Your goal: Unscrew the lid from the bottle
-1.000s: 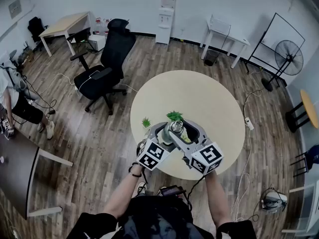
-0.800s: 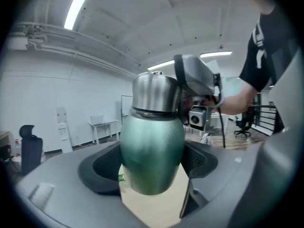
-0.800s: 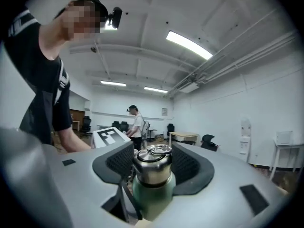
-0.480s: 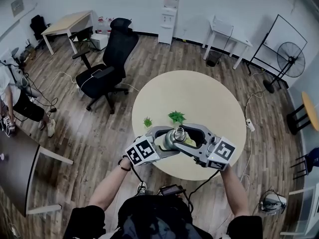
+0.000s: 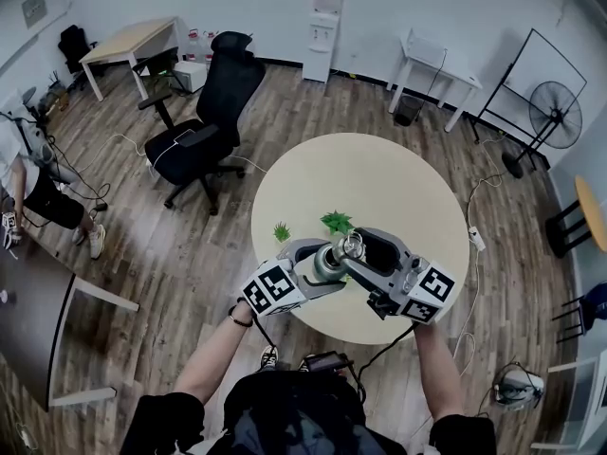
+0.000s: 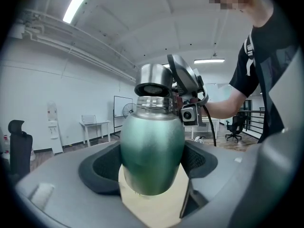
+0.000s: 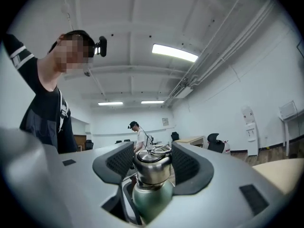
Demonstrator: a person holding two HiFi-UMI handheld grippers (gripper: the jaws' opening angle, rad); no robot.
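Green metal fills the left gripper (image 6: 151, 164): its jaws stand wide but are clamped on the belly of the bottle (image 6: 152, 141), with a dark pad against each side. I hold the bottle upright in the air over the near edge of the round table (image 5: 379, 183).

The right gripper (image 7: 153, 161) comes from the opposite side. Its jaws are set on the steel lid (image 7: 151, 167), a pad on either flank, just below a thin ring handle (image 7: 159, 149).

Beyond the bottle, two small green plants (image 5: 334, 221) stand on the table.

I judge the bottle rigid, smooth and probably slippery, with some weight. The belly suits the holding grip. The lid's straight side wall, not the ring, is the place to twist.
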